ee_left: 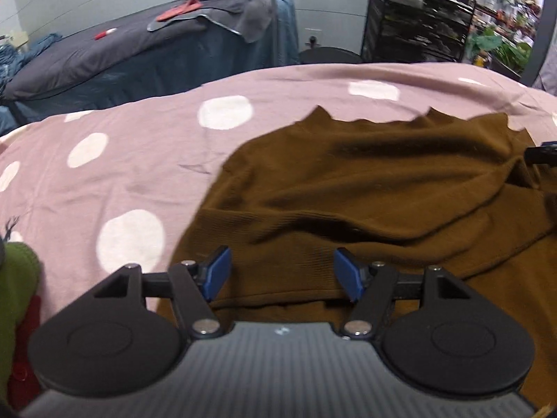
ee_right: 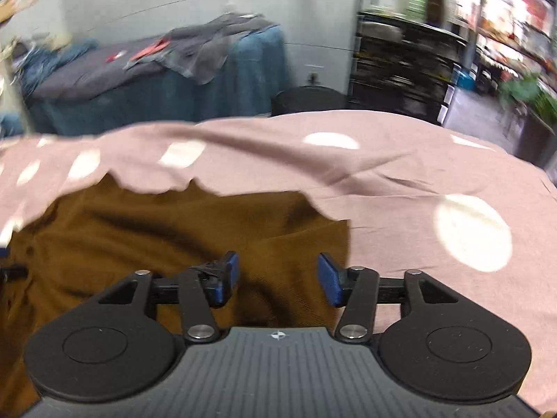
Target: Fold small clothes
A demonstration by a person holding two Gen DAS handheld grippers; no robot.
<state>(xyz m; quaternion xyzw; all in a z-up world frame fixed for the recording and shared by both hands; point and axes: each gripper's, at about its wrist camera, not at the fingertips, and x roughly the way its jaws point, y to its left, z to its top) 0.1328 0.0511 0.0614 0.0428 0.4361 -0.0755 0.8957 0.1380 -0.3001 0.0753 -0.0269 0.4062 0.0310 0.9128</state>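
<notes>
A brown knit garment [ee_left: 365, 188] lies rumpled on a pink sheet with white dots [ee_left: 132, 160]. My left gripper [ee_left: 282, 271] hovers over the garment's near left part, its blue pads apart with only loose cloth below them. In the right wrist view the same brown garment [ee_right: 167, 230] fills the left half, its scalloped far edge on the pink sheet [ee_right: 417, 181]. My right gripper [ee_right: 278, 277] stands open above the garment's right edge, nothing pinched between its pads. A dark bit of the right gripper shows at the right edge of the left wrist view.
A green and red cloth [ee_left: 17, 299] lies at the near left of the sheet. Beyond the bed stands a table draped in blue with grey cloths [ee_left: 167, 35], a round black stool [ee_left: 330, 55] and a black wire shelf [ee_left: 417, 21].
</notes>
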